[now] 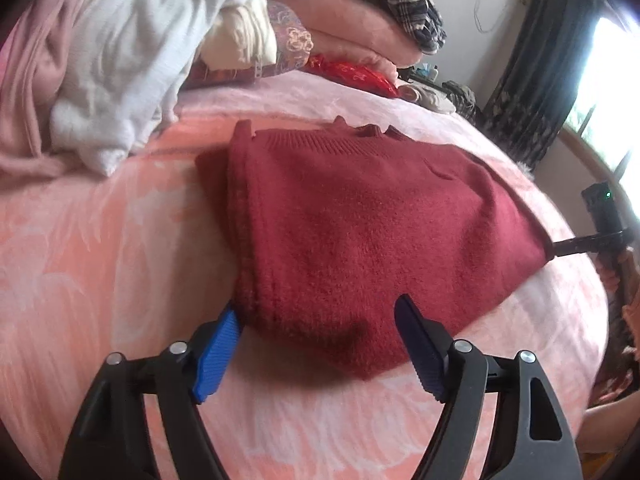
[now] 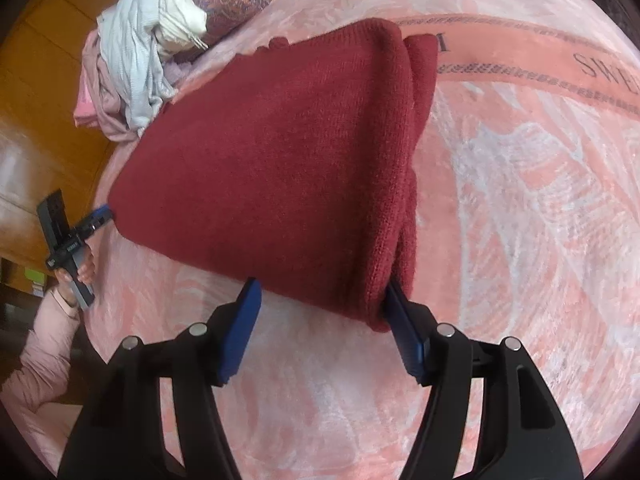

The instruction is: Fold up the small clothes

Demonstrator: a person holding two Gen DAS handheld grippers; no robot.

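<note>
A dark red knitted sweater point(image 1: 360, 232) lies folded on the pink bed blanket point(image 1: 100, 260); it also shows in the right wrist view point(image 2: 280, 160). My left gripper point(image 1: 320, 328) is open, its blue pads point(image 1: 216, 356) astride the sweater's near corner. My right gripper point(image 2: 320, 312) is open, its blue pads point(image 2: 240, 340) astride the opposite near corner of the sweater. Each gripper shows small at the sweater's far corner in the other's view: the right one point(image 1: 600, 236), the left one point(image 2: 72, 240).
A heap of white and pink clothes point(image 1: 100, 72) lies at the back left of the bed, also in the right wrist view point(image 2: 136, 52). Folded pink bedding with a plaid garment point(image 1: 384, 8) and a red item point(image 1: 352, 72) lie behind. A dark curtain point(image 1: 532, 72) hangs at the right.
</note>
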